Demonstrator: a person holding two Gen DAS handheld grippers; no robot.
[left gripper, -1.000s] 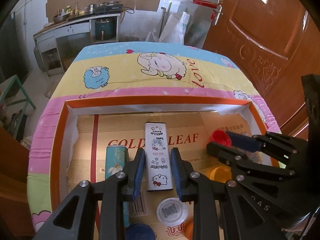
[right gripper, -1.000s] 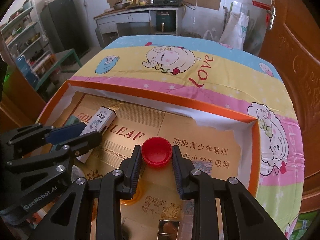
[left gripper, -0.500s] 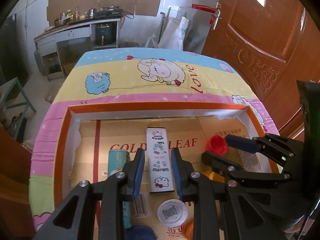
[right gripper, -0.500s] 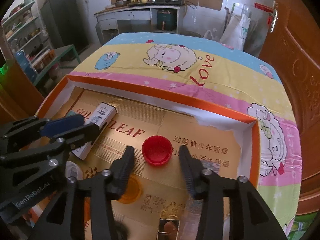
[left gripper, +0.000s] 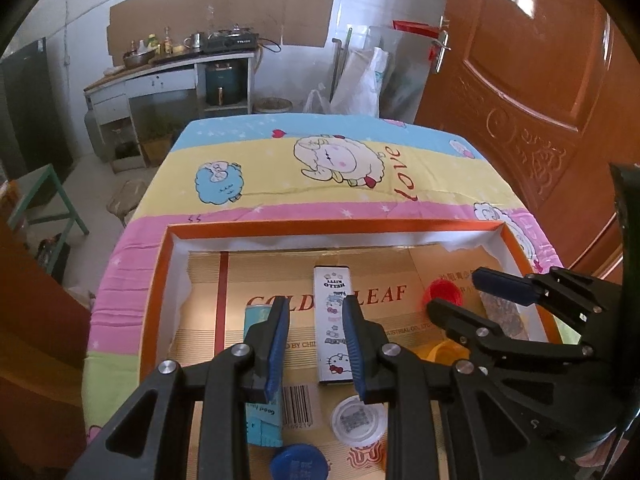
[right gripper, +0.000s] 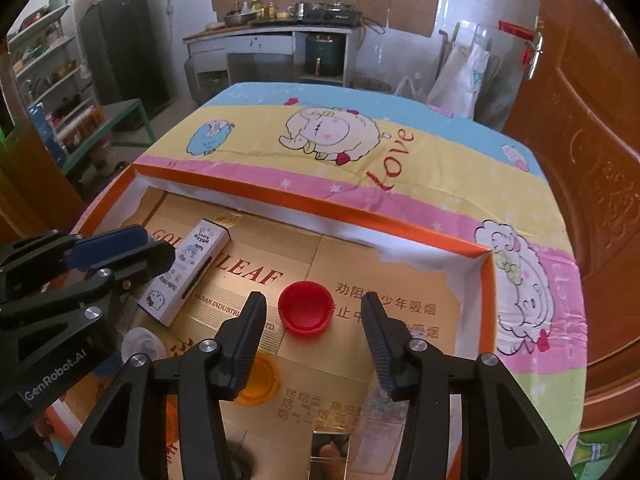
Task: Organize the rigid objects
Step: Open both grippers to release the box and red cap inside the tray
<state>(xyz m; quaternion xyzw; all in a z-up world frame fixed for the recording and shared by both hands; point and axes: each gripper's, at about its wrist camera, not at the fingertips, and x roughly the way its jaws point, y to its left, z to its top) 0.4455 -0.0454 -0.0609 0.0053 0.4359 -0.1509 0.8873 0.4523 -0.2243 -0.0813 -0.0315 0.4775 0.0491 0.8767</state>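
An orange-rimmed tray (left gripper: 332, 229) lined with printed cardboard holds the objects. A red bottle cap (right gripper: 306, 307) lies mouth-up on the cardboard. My right gripper (right gripper: 313, 298) stands open around it, and its pads are clear of the cap on both sides. A white Hello Kitty box (left gripper: 331, 280) lies flat on the cardboard. My left gripper (left gripper: 315, 302) hovers above the box's near end with a narrow gap between its jaws and nothing in them. In the right wrist view the left gripper (right gripper: 160, 246) is at the left, over the box (right gripper: 188, 272).
A teal can (left gripper: 256, 318), a clear lid (left gripper: 358, 420) and a blue cap (left gripper: 298, 462) lie near the left gripper. A yellow lid (right gripper: 258, 380) and a shiny small box (right gripper: 330, 448) lie under the right gripper. Beyond the tray is a cartoon tablecloth (left gripper: 320, 184). A brown door stands to the right.
My right gripper's jaws have spread and let go of the red cap, which now rests on the cardboard. The left gripper has lifted slightly off the Hello Kitty box, its gap unchanged.
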